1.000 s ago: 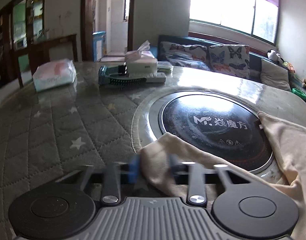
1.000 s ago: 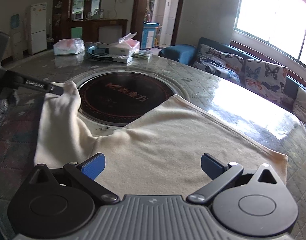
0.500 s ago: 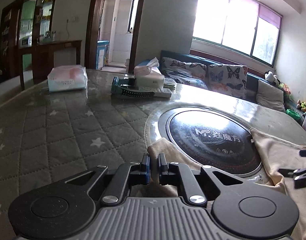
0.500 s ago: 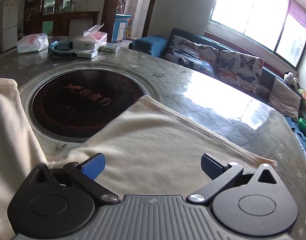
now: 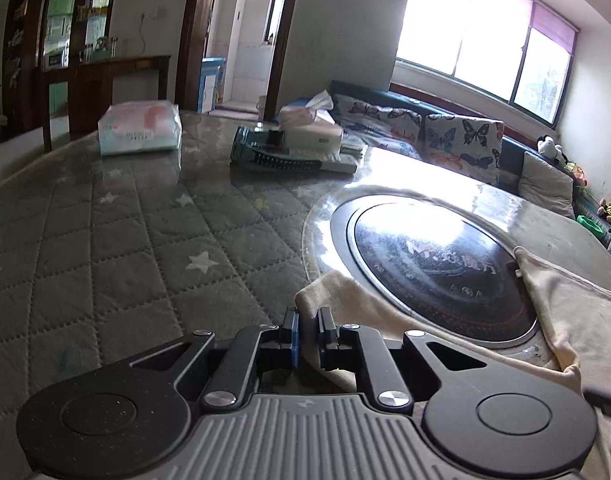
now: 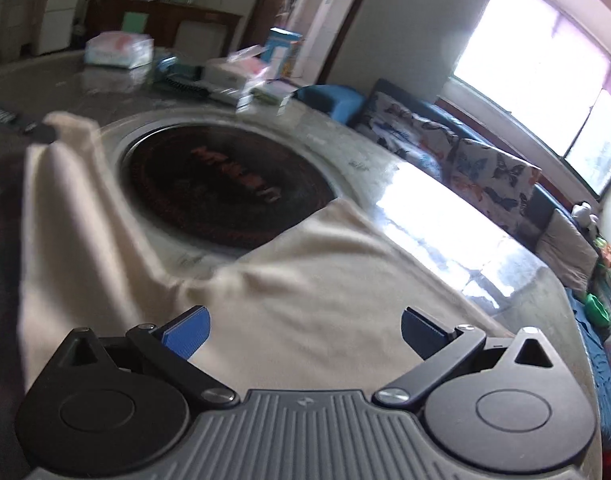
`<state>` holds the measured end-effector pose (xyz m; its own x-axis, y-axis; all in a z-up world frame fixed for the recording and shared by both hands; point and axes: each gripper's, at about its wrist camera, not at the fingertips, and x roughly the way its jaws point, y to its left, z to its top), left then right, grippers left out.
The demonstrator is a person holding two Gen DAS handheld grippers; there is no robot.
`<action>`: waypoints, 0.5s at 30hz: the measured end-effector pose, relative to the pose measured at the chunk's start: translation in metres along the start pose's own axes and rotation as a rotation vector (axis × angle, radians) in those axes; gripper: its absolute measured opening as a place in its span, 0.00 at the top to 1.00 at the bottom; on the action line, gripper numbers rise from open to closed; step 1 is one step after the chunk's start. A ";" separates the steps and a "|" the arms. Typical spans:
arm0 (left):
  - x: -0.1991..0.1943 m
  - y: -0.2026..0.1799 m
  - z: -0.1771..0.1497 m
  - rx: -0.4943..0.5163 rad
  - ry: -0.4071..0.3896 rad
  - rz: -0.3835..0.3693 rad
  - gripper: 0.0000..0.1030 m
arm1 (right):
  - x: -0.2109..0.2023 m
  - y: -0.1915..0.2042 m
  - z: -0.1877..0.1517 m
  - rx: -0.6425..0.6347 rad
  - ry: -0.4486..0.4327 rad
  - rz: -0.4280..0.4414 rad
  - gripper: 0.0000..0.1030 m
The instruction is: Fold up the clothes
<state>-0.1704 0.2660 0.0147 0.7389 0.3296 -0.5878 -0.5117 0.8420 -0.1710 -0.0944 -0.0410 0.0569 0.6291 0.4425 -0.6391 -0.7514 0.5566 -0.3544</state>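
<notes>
A cream garment (image 5: pixel 565 312) lies spread on the round table, partly over the black hob. Its near corner (image 5: pixel 333 292) runs up between the pads of my left gripper (image 5: pixel 307 318), which pinch it; the jaws are easing open a little with the cloth still between them. In the right wrist view the garment (image 6: pixel 305 272) fills the foreground and that pinched corner (image 6: pixel 69 128) stands raised at the far left. My right gripper (image 6: pixel 301 324) hangs open just above the cloth with nothing between its blue pads (image 6: pixel 185 336).
A round black hob (image 5: pixel 437 264) is set into the quilted grey table top (image 5: pixel 105 248). At the far side lie a wrapped tissue pack (image 5: pixel 139 128), a tissue box (image 5: pixel 309 128) and a dark brush (image 5: pixel 273 152). A sofa with butterfly cushions (image 5: pixel 445 136) stands beyond.
My left gripper's jaws have come together on the garment's corner and shifted slightly. The right gripper has swung and rolled, blurring its view; its jaws stay wide.
</notes>
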 end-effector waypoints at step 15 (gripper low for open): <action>-0.004 0.000 -0.002 -0.007 -0.001 0.035 0.53 | -0.062 0.037 -0.026 -0.096 -0.067 0.070 0.00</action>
<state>-0.1743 0.2644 0.0156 0.7208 0.3590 -0.5930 -0.5403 0.8269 -0.1561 -0.1668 -0.0663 0.0655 0.5839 0.5259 -0.6184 -0.8075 0.4543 -0.3761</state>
